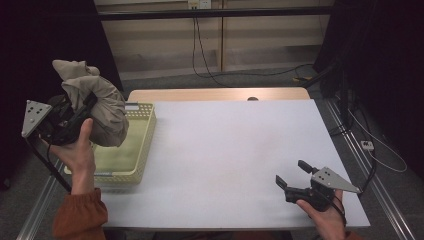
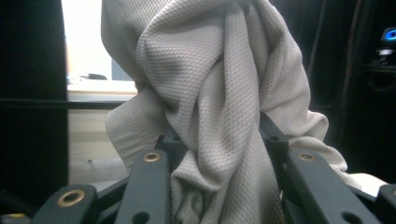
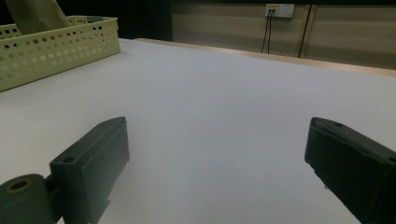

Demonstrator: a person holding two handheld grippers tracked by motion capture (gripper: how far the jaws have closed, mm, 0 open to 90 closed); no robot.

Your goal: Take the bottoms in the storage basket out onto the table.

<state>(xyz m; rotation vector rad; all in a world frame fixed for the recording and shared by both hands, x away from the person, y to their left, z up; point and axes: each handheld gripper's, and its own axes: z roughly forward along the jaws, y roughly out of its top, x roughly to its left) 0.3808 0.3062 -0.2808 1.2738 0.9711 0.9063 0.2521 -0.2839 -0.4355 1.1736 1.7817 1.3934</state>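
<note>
A bunched beige cloth (image 1: 95,100) hangs in the air over the pale yellow perforated basket (image 1: 135,165) at the table's left. My left gripper (image 1: 80,112) is shut on the cloth, lifted above the basket; in the left gripper view the cloth (image 2: 215,102) is pinched between the two black jaws and rises above them. My right gripper (image 1: 292,172) rests low at the table's front right, open, with nothing between its jaws. The right gripper view has my right gripper (image 3: 217,154) over bare white table, with the basket (image 3: 56,51) far off at the upper left.
The white table (image 1: 230,150) stretches between basket and right hand. A wooden strip (image 1: 220,94) borders its far edge. Cables run on the floor behind and to the right. Dark curtains stand at both sides.
</note>
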